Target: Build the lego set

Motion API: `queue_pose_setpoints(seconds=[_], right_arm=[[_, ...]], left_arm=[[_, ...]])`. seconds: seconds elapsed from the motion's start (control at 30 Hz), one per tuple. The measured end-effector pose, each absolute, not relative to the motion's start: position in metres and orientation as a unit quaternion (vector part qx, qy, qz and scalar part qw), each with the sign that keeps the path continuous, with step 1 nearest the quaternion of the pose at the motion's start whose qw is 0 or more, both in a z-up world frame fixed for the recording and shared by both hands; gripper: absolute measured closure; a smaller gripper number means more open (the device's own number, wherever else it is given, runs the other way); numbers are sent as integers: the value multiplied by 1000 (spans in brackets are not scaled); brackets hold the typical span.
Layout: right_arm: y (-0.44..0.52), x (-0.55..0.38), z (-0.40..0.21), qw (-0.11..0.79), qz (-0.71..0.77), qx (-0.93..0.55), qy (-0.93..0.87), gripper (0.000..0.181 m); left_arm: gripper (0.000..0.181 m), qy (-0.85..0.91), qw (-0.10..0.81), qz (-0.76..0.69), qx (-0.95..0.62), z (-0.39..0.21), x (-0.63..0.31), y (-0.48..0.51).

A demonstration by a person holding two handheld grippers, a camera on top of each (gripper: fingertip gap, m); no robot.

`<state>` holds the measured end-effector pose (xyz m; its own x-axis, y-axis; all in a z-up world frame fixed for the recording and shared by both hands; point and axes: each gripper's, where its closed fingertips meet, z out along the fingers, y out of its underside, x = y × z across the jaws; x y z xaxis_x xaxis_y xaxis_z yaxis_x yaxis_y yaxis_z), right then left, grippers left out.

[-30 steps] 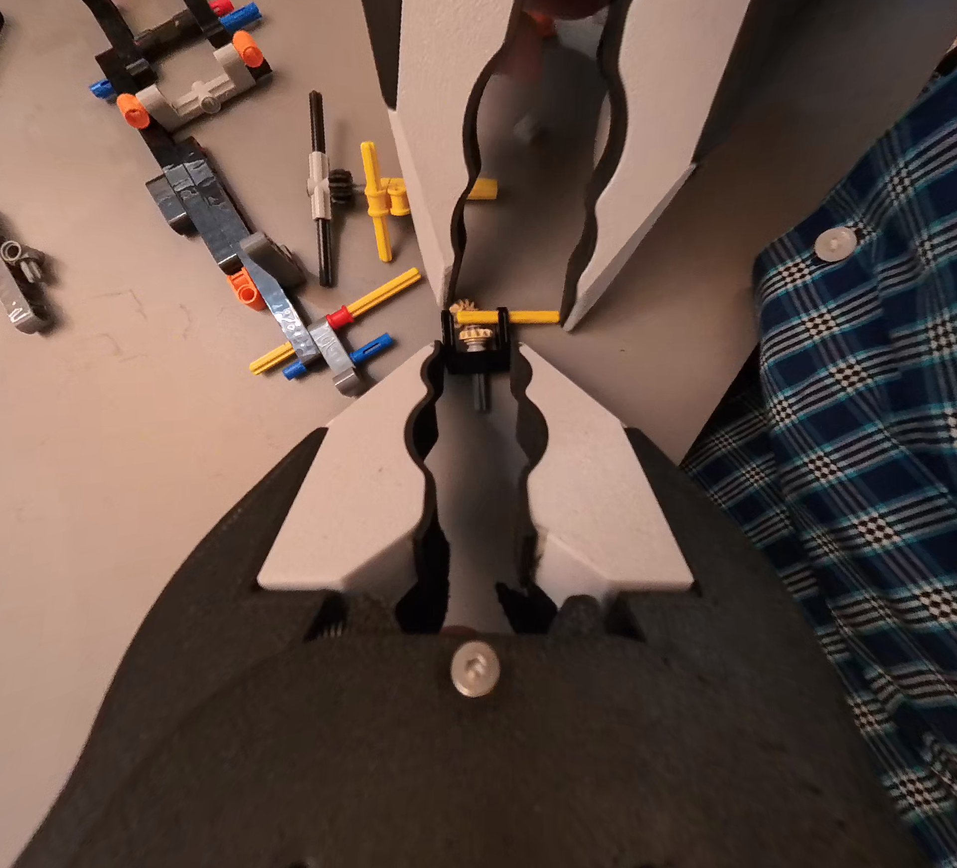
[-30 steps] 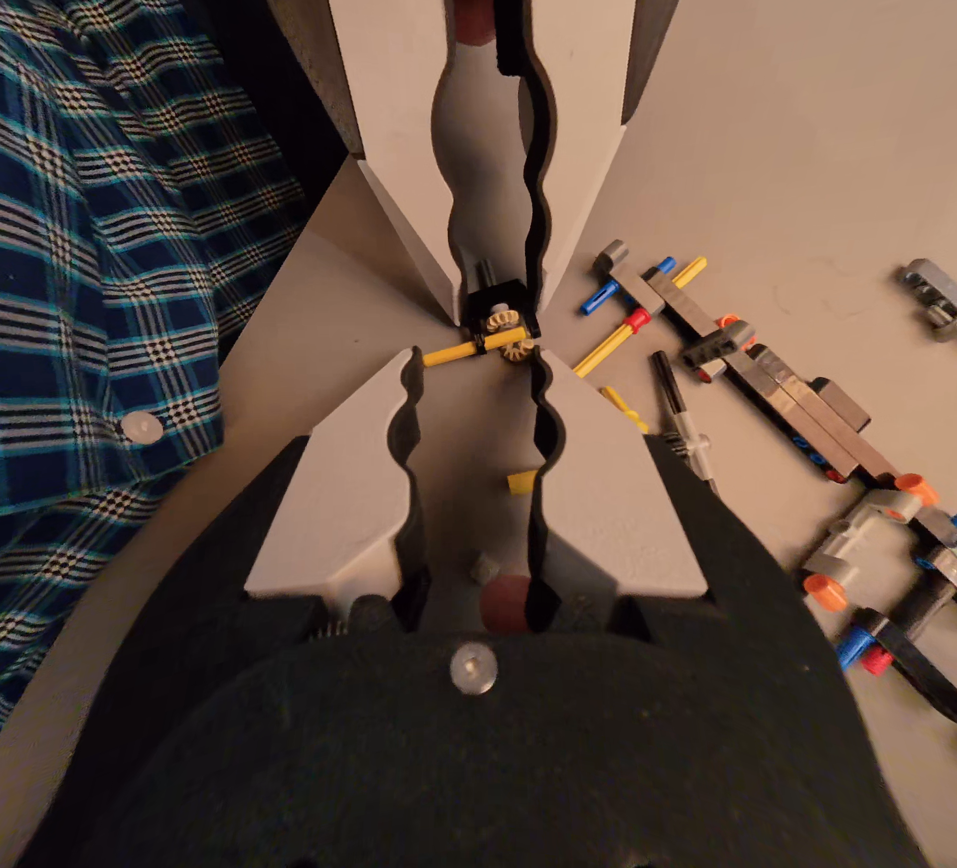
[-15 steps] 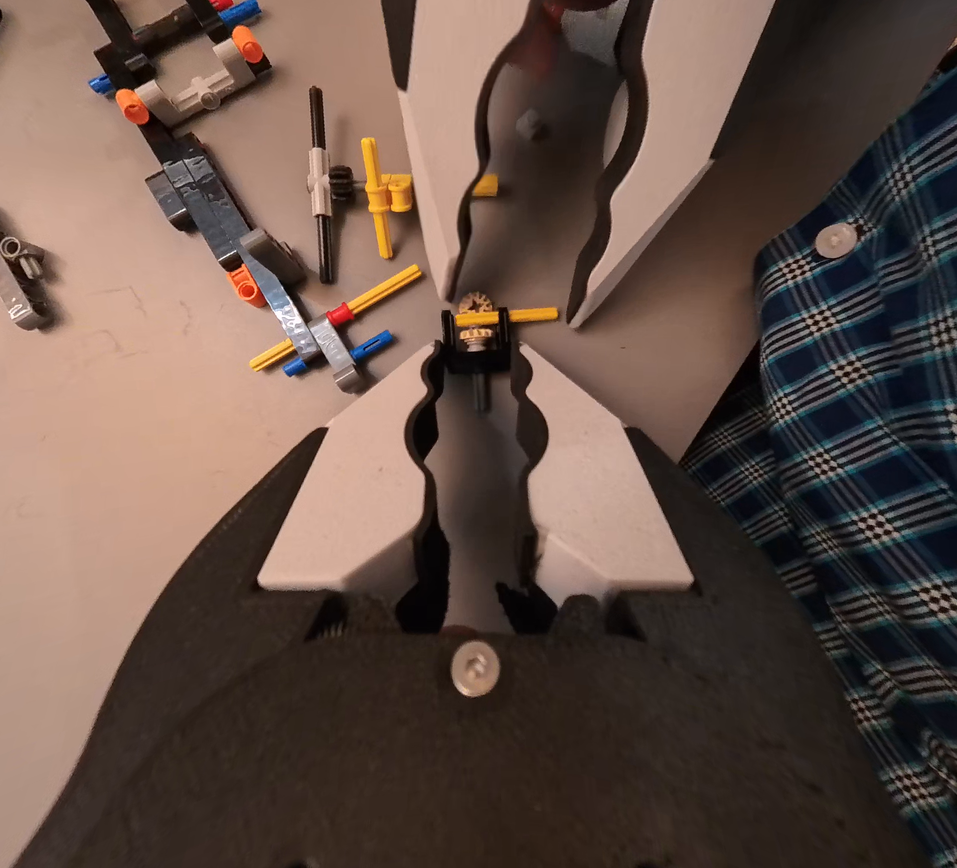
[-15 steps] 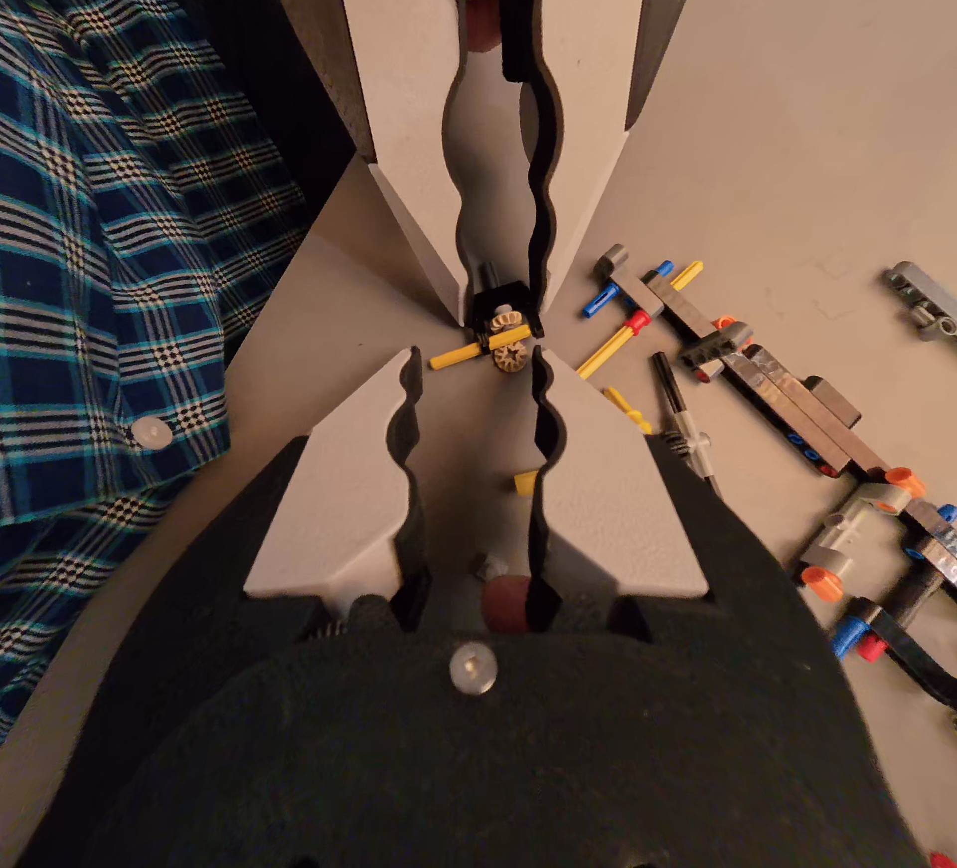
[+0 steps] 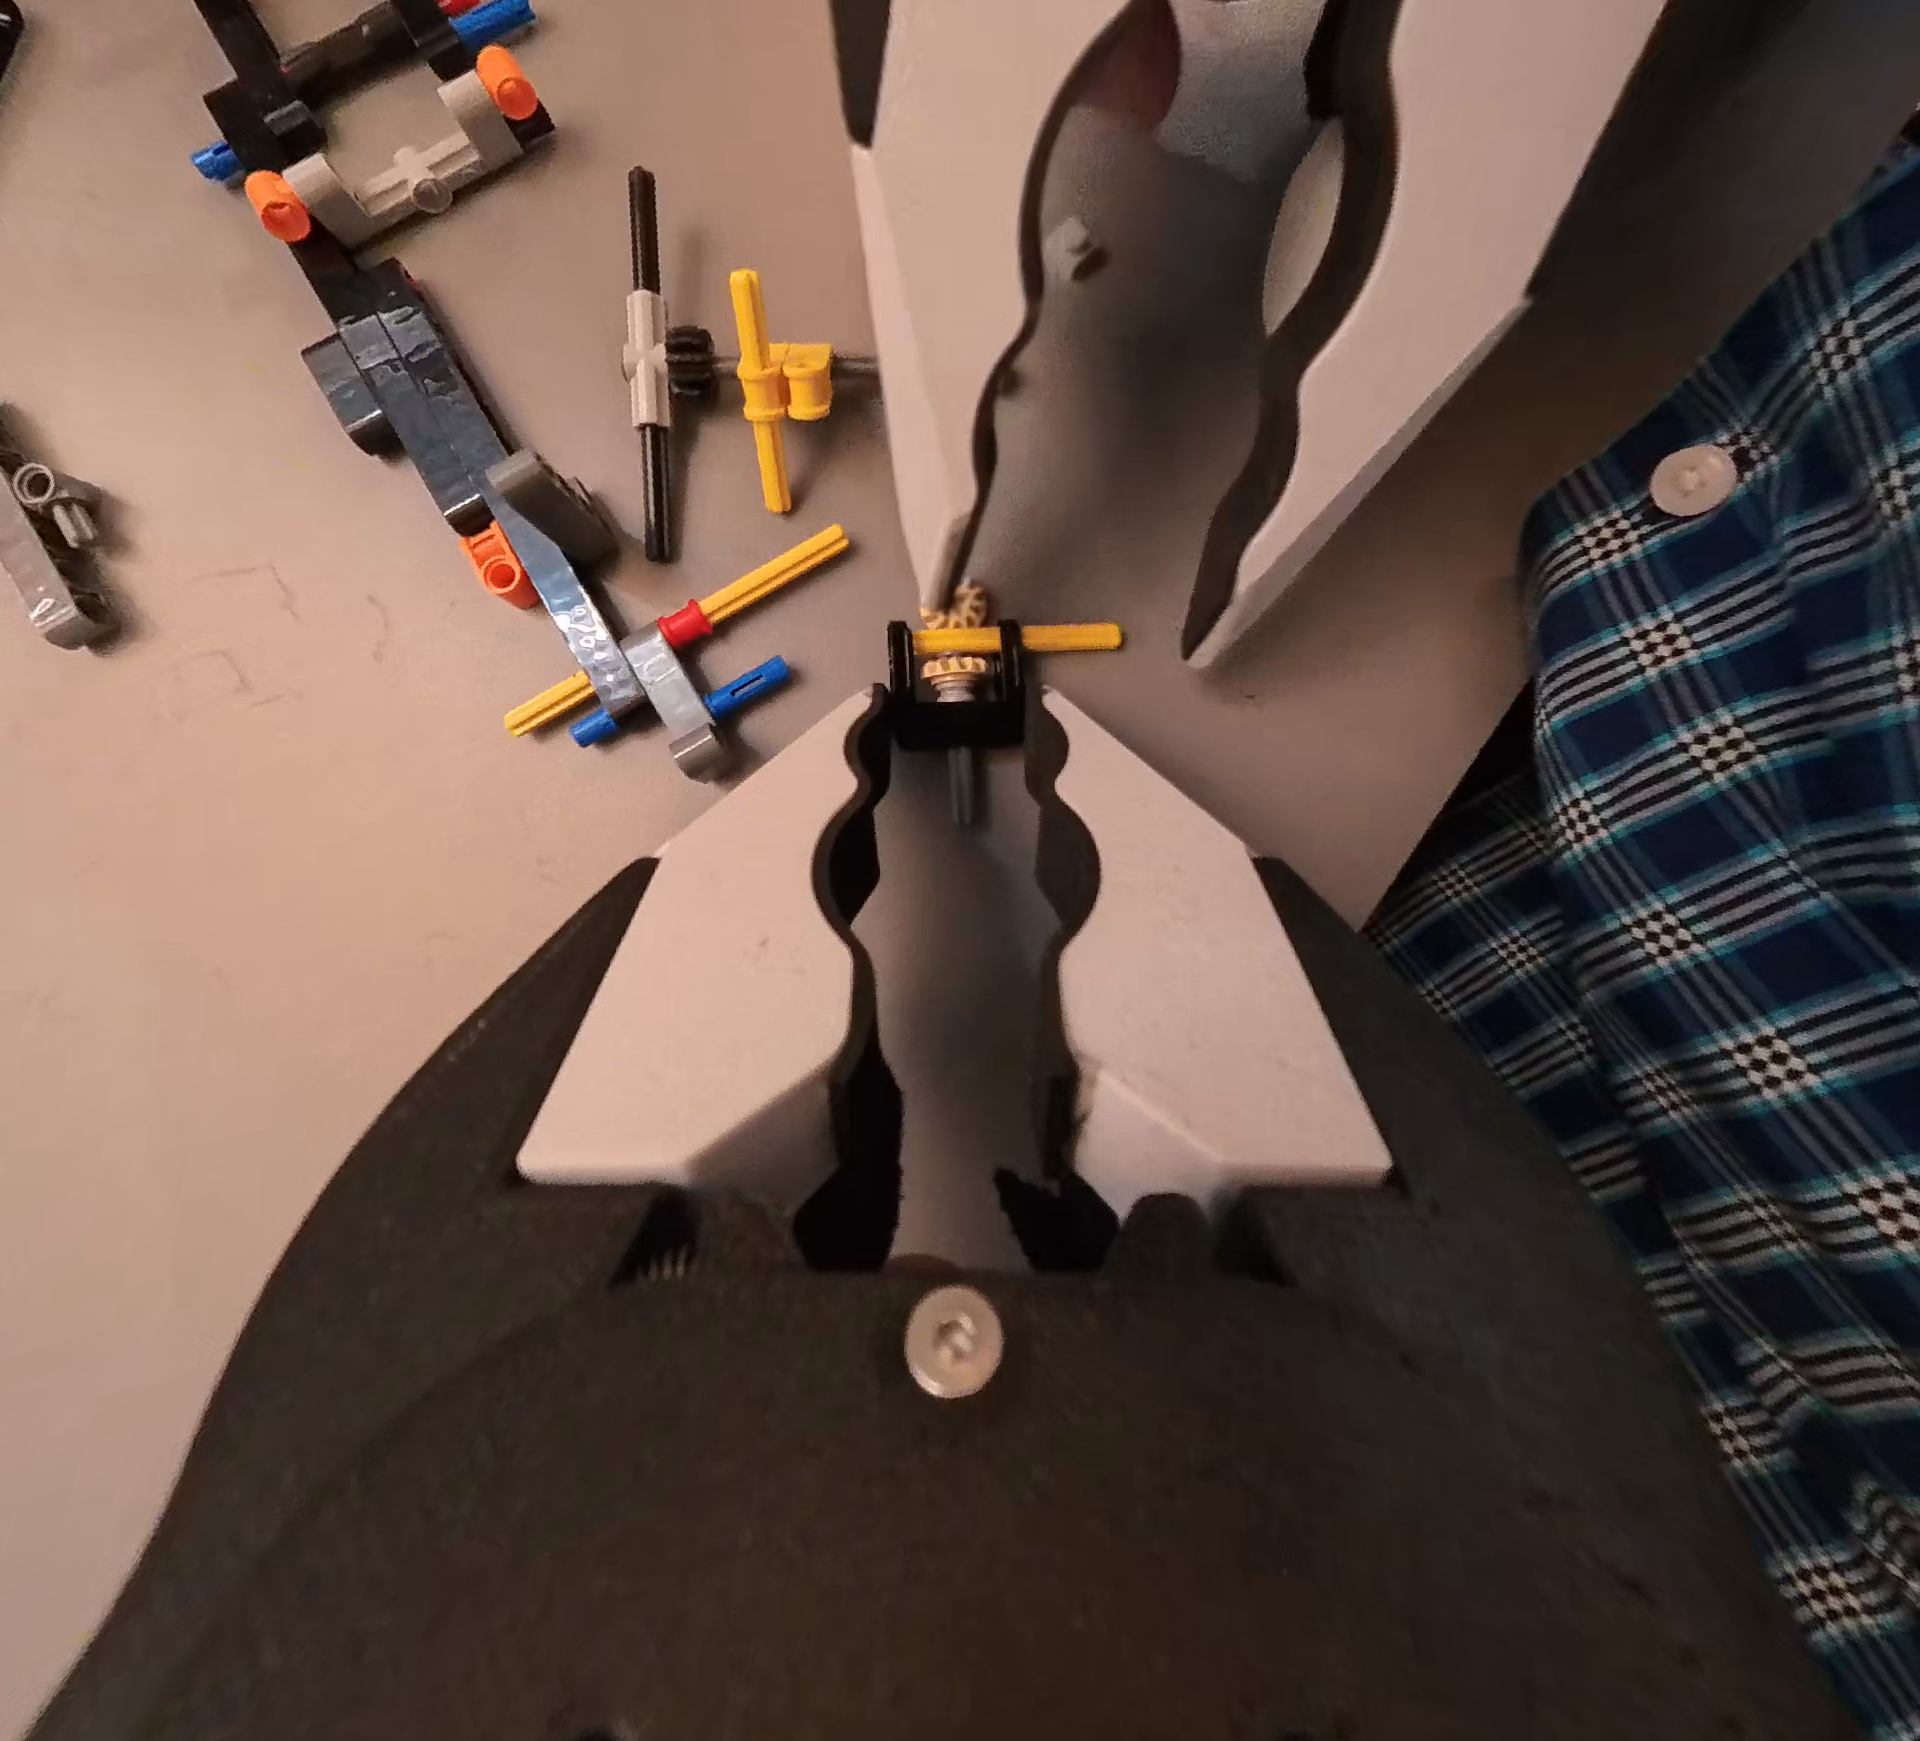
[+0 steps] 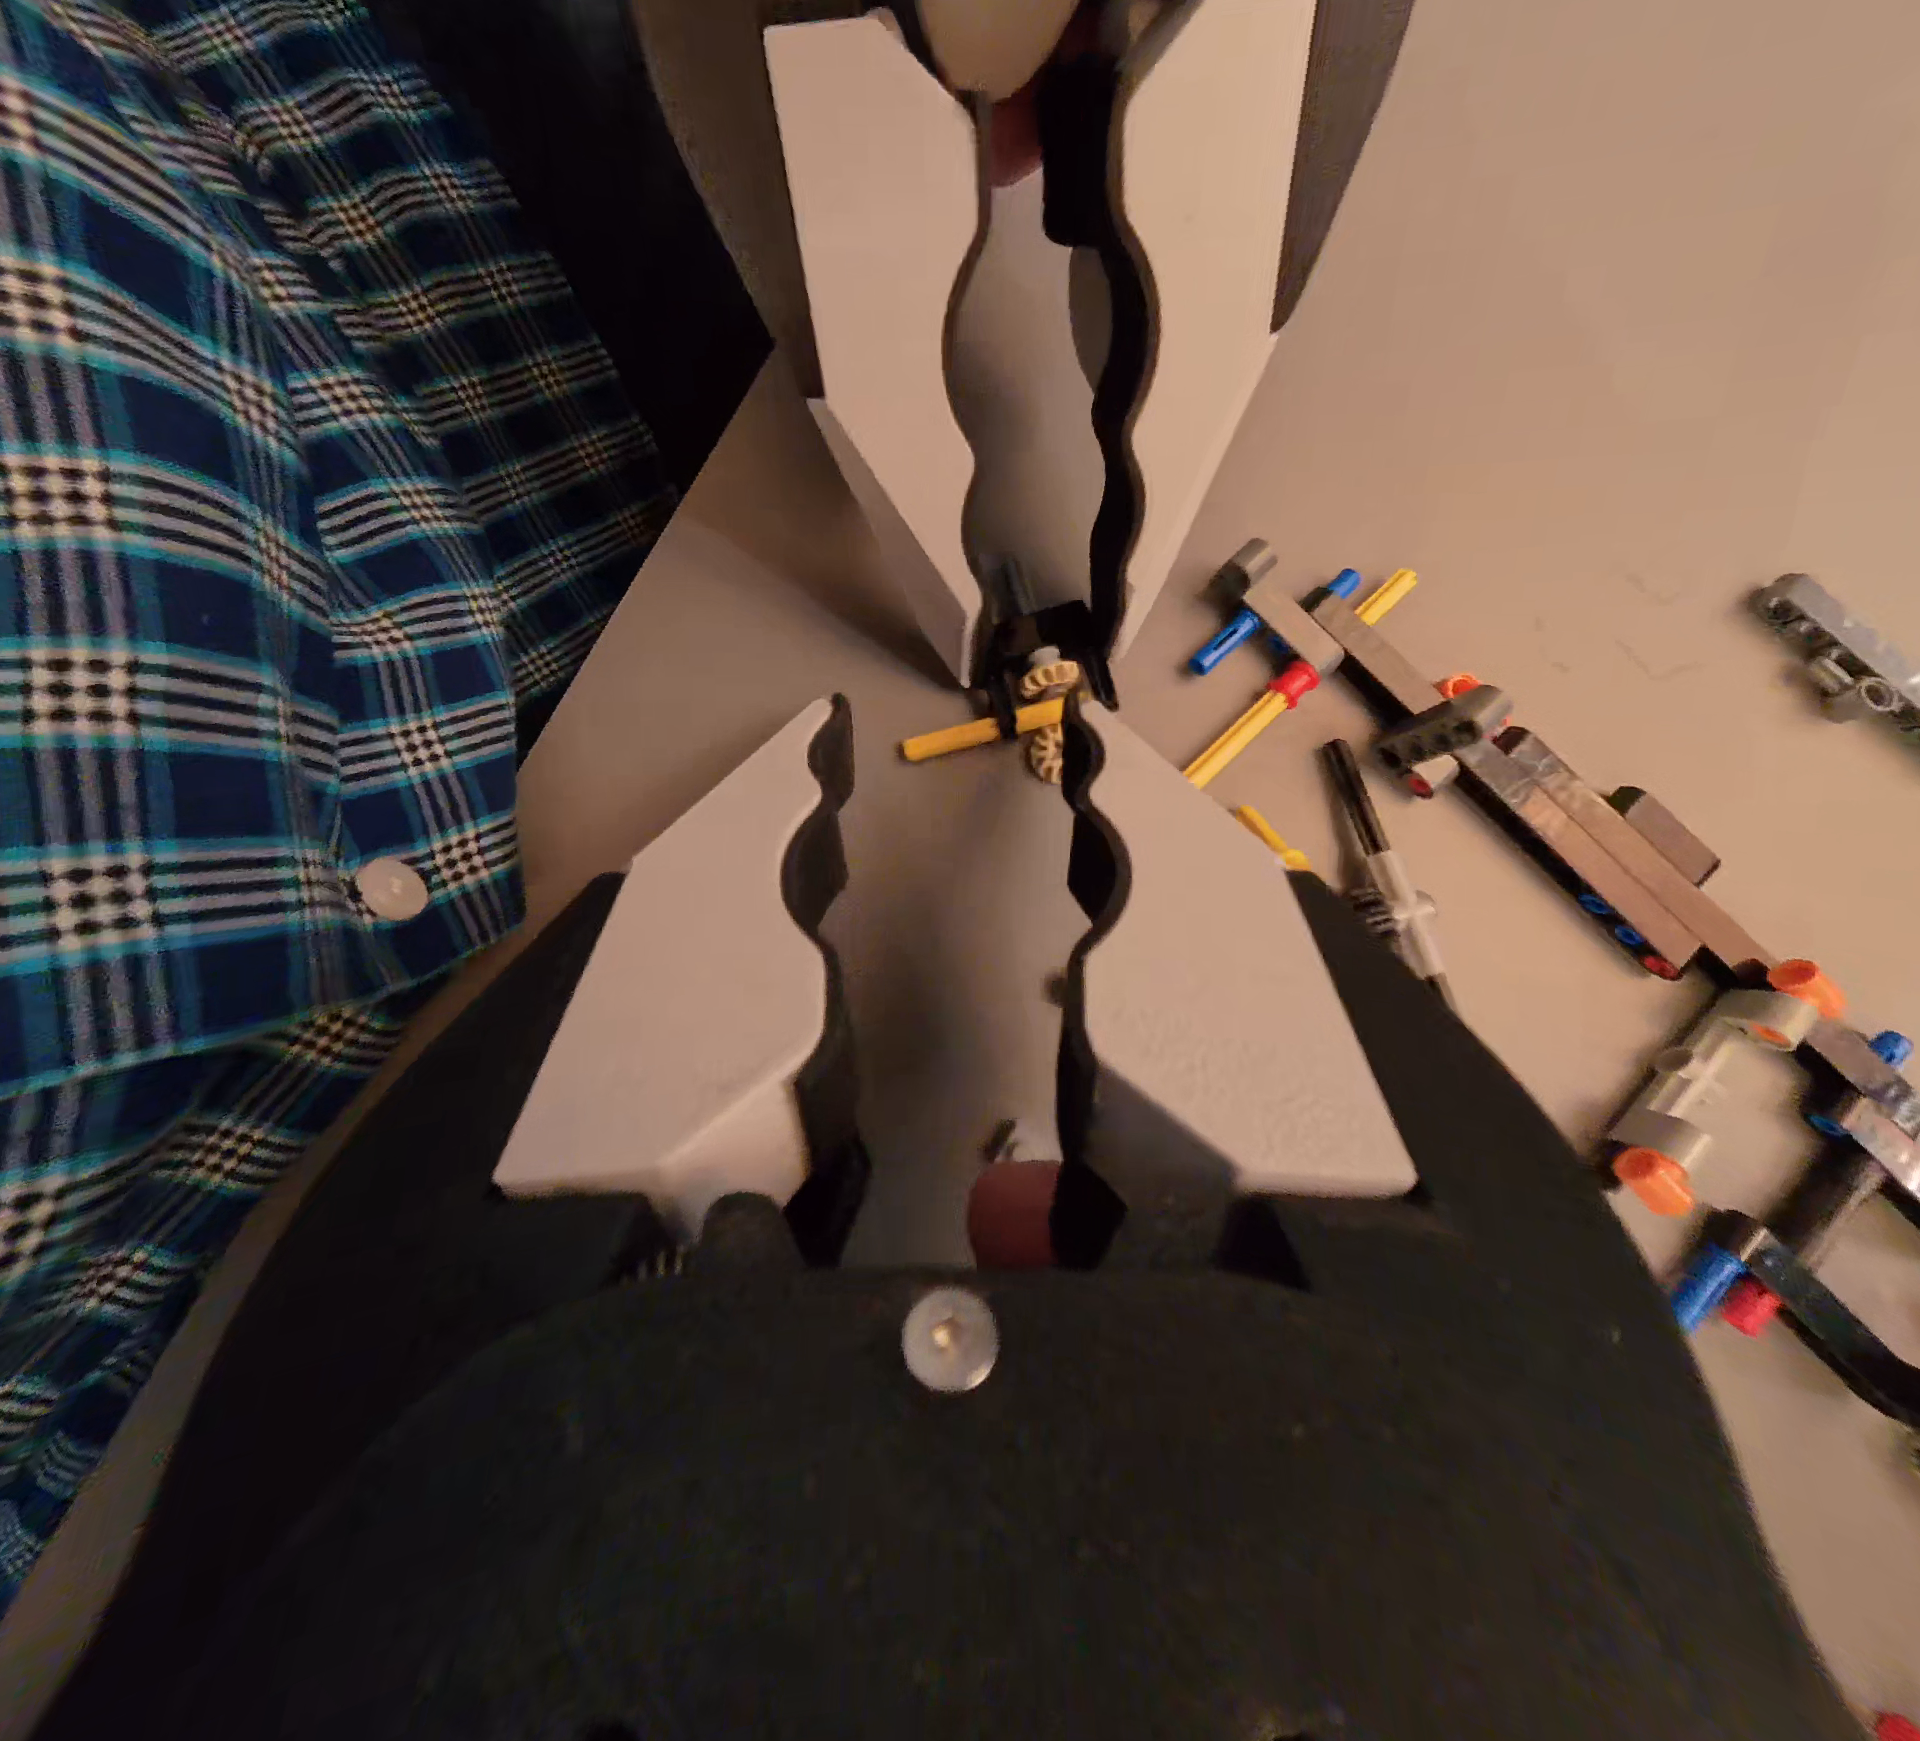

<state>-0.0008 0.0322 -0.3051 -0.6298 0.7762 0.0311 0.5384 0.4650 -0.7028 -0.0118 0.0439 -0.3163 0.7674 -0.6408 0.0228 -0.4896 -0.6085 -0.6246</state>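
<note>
My left gripper (image 5: 956, 704) is shut on a small black frame piece (image 5: 956, 727) and holds it above the beige table (image 5: 260, 860). A yellow axle (image 5: 1070, 638) runs across the frame. One tan gear (image 5: 951, 673) sits inside the frame and another (image 5: 964, 602) sits on the axle's far side. My right gripper (image 5: 1070, 611) faces it, open, with one fingertip (image 5: 951, 564) against the outer tan gear. In the right wrist view my right gripper (image 6: 956, 725) is open around the yellow axle (image 6: 951, 739). The outer tan gear (image 6: 1044, 746) is beside its right finger, and the left gripper (image 6: 1039, 673) grips the frame (image 6: 1044, 626).
Loose parts lie on the table: a long black and grey beam assembly with orange connectors (image 5: 395, 309), a black axle with a grey connector (image 5: 649, 361), a yellow axle with a connector (image 5: 769, 387), and a grey beam with blue pins (image 5: 649, 668). A person's plaid shirt (image 5: 1714, 860) is at the table edge.
The right gripper drew back a little, then came in again with one fingertip against the outer tan gear. The left gripper has kept its hold on the black frame.
</note>
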Motion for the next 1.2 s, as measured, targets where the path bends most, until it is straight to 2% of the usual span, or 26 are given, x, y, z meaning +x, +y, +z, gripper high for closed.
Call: queue_pose_setpoints(seconds=[0.1,0.33,0.73,1.2], right_arm=[[34,-2,-312,173,321,-381,-849,138],[32,0,-313,167,323,-365,-857,143],[39,-12,-308,184,337,-384,-840,127],[38,-11,-310,185,333,-366,-849,131]], left_arm=[[158,316,308,-123,-889,-317,-12,45],[158,312,319,-107,-889,-317,-14,46],[159,325,362,-38,-873,-306,-23,56],[159,306,359,-54,-880,-307,-25,57]])
